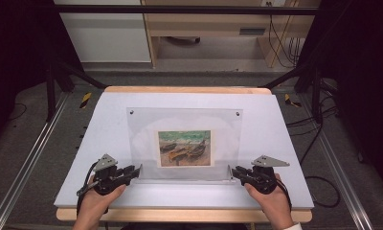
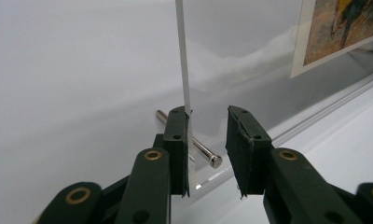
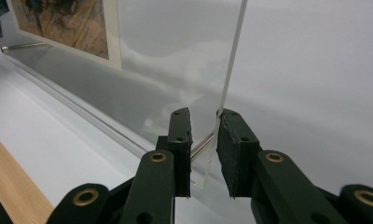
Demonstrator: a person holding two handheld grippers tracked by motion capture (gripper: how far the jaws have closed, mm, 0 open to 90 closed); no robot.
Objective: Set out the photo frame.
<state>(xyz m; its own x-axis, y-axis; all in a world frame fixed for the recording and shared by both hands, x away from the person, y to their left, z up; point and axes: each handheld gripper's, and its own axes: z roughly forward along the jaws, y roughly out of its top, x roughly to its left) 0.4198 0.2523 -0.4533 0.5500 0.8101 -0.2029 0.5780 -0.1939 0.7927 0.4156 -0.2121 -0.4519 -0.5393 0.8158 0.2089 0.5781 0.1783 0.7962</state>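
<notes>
Clear picture frame (image 1: 185,143), upright on the tabletop (image 1: 108,124), print at centre. Its lower corners are being straddled by the left hand-held gripper (image 2: 208,140) and right hand-held gripper (image 3: 204,140) (jaws apart, unclamped). Risk: tipping, if it is being clamped unevenly.

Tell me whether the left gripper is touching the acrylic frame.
Touching. In the left gripper view, the left gripper has one jaw pressed against the acrylic frame's edge.
</notes>
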